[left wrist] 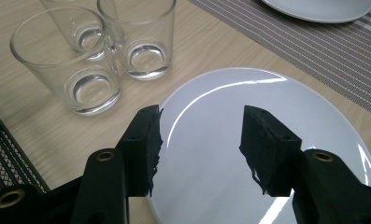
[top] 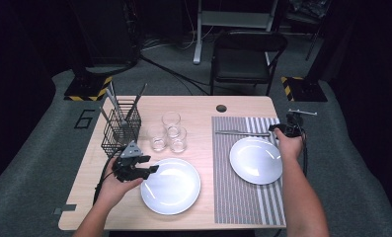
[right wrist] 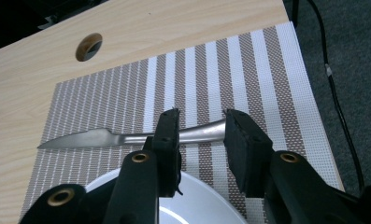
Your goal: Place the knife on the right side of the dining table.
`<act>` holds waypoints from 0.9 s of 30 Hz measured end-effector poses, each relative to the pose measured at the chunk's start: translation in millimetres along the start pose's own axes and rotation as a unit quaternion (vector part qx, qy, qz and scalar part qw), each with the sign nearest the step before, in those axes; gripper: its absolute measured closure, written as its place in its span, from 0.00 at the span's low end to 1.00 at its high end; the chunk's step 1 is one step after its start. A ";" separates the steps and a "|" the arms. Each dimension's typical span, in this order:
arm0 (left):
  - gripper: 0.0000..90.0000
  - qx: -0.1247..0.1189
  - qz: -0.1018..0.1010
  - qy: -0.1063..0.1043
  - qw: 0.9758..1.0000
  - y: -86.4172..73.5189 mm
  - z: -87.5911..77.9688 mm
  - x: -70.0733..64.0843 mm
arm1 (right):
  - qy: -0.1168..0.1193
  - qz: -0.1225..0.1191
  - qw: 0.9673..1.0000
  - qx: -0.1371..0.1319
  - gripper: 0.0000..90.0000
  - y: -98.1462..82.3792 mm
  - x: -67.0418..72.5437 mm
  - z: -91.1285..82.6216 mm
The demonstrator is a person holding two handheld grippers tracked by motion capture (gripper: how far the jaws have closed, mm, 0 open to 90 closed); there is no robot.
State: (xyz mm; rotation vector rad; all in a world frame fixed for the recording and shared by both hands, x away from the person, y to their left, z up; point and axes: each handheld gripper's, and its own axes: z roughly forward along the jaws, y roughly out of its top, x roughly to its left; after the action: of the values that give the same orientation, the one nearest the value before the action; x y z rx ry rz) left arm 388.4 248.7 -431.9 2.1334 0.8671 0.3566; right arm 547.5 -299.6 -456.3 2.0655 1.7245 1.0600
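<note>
I see a pale wood-grain worktop [top: 193, 106] with a round cable hole near its far edge, and on its right half a woven placemat [top: 223, 197] in grey and white stripes. A glossy round white plate [top: 171, 186] sits on the bare wood at the left, and a second white plate [top: 255, 160] lies on the placemat. At the far left stands a black wire-mesh cutlery basket [top: 120, 129] holding upright utensils, with three clear, thick-bottomed glass tumblers [top: 169, 132] clustered beside it. The smooth metal knife [right wrist: 127, 138] lies flat on the placemat just beyond the right plate, blade pointing left in the right gripper view. My right gripper [right wrist: 201, 135] hangs above its handle end, jaws partly open on either side of the handle and not pressing on it. My left gripper [left wrist: 199, 140] hovers over the near-left rim of the left plate, jaws apart and holding nothing.
</note>
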 end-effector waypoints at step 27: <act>0.55 -0.015 -0.024 -0.012 1.000 11.5 1.5 17.2 | 0.026 -0.063 0.997 -0.026 0.73 -19.0 43.6 -65.4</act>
State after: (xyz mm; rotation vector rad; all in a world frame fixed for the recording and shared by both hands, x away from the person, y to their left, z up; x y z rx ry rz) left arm 407.0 254.4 -424.7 2.0821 0.8930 0.3157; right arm 491.5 -270.5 -405.7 1.8866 1.8058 1.1159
